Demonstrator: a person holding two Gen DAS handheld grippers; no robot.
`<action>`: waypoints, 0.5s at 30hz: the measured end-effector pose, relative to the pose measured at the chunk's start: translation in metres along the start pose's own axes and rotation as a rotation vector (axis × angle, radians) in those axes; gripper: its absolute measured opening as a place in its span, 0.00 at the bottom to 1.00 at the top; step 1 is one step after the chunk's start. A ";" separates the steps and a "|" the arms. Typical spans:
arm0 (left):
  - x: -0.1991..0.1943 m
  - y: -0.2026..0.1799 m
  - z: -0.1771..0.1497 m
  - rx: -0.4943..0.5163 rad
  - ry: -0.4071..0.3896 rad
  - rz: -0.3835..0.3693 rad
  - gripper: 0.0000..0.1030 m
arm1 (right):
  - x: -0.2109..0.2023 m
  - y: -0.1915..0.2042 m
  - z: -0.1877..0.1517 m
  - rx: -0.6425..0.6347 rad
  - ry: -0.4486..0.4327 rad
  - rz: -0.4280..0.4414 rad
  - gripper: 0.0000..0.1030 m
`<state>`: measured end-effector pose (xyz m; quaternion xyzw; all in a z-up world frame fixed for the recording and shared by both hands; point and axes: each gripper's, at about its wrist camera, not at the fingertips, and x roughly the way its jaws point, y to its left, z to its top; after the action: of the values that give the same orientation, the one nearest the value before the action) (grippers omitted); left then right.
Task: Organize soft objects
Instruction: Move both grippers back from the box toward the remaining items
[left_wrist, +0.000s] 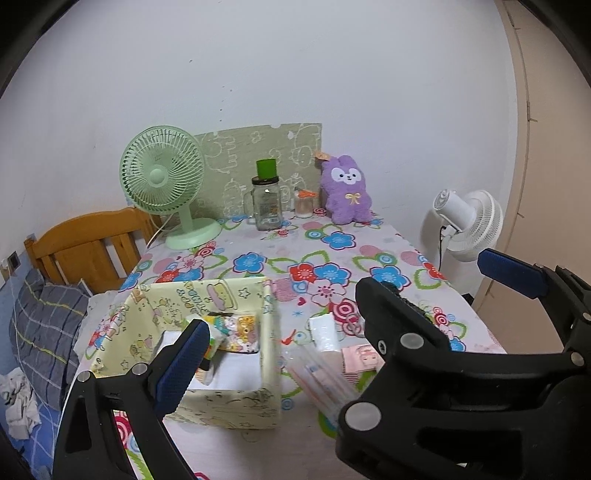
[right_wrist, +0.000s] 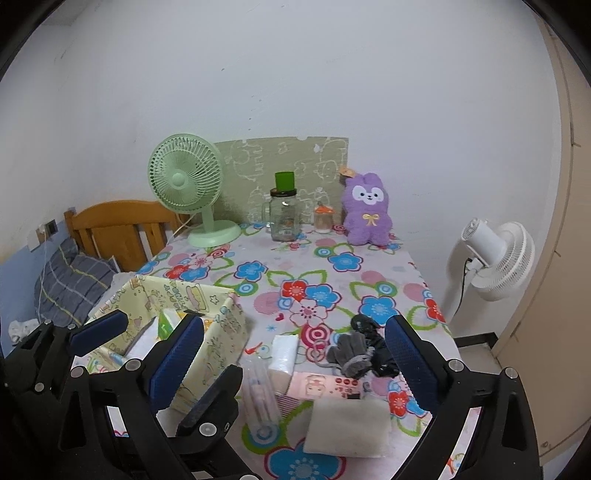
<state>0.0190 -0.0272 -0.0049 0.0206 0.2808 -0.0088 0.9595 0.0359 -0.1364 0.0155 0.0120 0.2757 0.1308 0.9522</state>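
Observation:
A pale yellow cartoon-print box (left_wrist: 236, 400) (right_wrist: 225, 332) sits at the table's near left, holding a green tissue pack (left_wrist: 214, 341) and a cartoon packet (left_wrist: 242, 332). To its right lie a white tissue pack (right_wrist: 282, 360), a clear tube (right_wrist: 260, 395), a pink packet (right_wrist: 325, 386), grey gloves (right_wrist: 351, 354) and a white sponge (right_wrist: 349, 426). My left gripper (left_wrist: 347, 325) is open and empty above the box and items. My right gripper (right_wrist: 295, 362) is open and empty above the tissue pack. A purple plush rabbit (right_wrist: 365, 212) stands at the back.
A green desk fan (right_wrist: 188, 184), a glass jar with a green cup on it (right_wrist: 284, 212) and a small bottle (right_wrist: 323, 218) stand at the table's back. A white floor fan (right_wrist: 495, 254) stands to the right. A wooden bed frame (right_wrist: 122, 225) and pillow lie left.

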 end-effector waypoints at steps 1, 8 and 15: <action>0.000 -0.003 -0.001 0.002 0.000 -0.004 0.96 | -0.001 -0.002 -0.001 0.002 -0.003 -0.003 0.97; 0.006 -0.016 -0.006 0.011 0.011 -0.031 0.96 | -0.003 -0.015 -0.010 0.006 -0.009 -0.026 0.97; 0.014 -0.030 -0.015 0.021 0.016 -0.062 0.96 | -0.002 -0.028 -0.022 0.006 -0.011 -0.050 0.97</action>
<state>0.0220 -0.0560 -0.0265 0.0222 0.2891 -0.0413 0.9562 0.0298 -0.1645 -0.0049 0.0088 0.2710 0.1059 0.9567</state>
